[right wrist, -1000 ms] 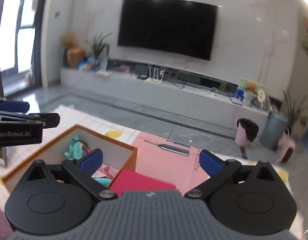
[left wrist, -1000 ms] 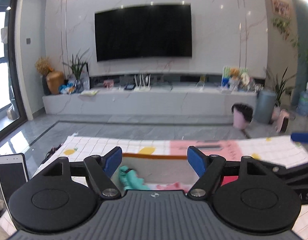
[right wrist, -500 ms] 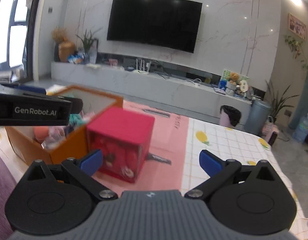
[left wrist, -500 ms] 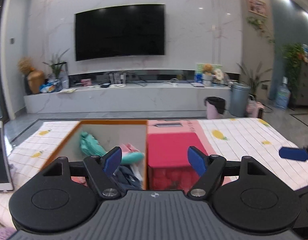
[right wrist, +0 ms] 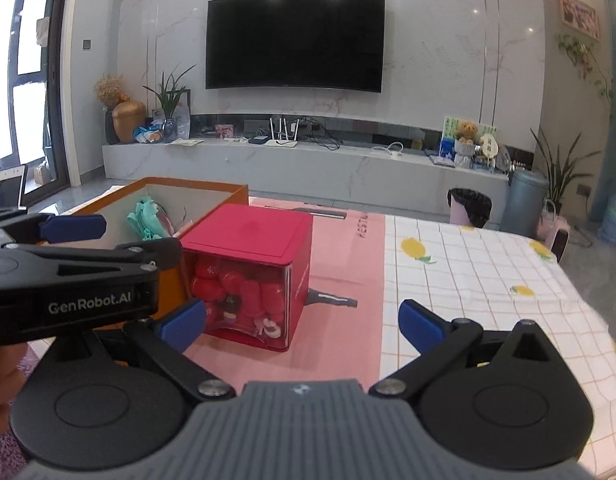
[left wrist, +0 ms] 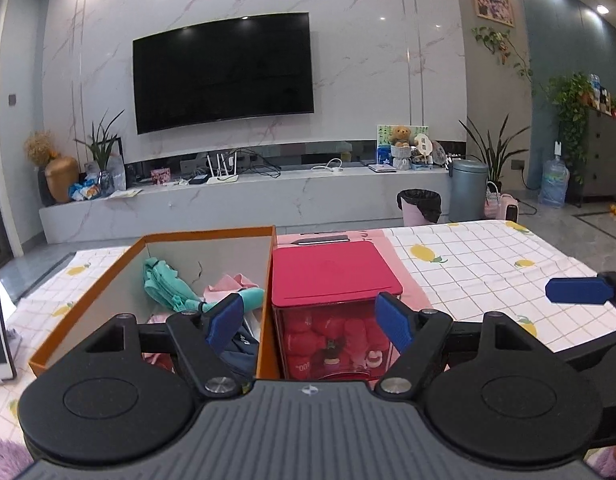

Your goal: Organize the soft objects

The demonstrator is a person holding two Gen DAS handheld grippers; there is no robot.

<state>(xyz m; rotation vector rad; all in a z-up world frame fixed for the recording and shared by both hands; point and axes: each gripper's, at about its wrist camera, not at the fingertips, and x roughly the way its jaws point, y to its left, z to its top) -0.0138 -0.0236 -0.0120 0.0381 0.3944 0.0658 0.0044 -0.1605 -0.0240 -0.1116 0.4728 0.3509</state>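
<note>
both grippers have dropped lower and swung in toward the boxes since a second ago, when only the far edge of the orange box peeked over the left one. the left gripper (left wrist: 310, 322) hangs with its blue pads spread wide and nothing between them, framing the seam where the two containers meet at the lower centre of its view. the right gripper (right wrist: 301, 322) is just as wide open and empty, its gap lined up on the pink mat (right wrist: 340, 264) at centre frame, beside the red box. the red-lidded clear box (left wrist: 334, 276) sits touching the orange box (left wrist: 107, 276), lid on, with red soft pieces packed behind its clear wall. the orange box stands open at centre left, holding a teal soft toy (left wrist: 163, 284) against its far wall, plus pink and dark fabric lower down. my guess is the open box serves as the sorting bin, so both tools wait open over it, ready to pick. a checked lemon-print tablecloth (left wrist: 488, 264) spreads to the right.
</note>
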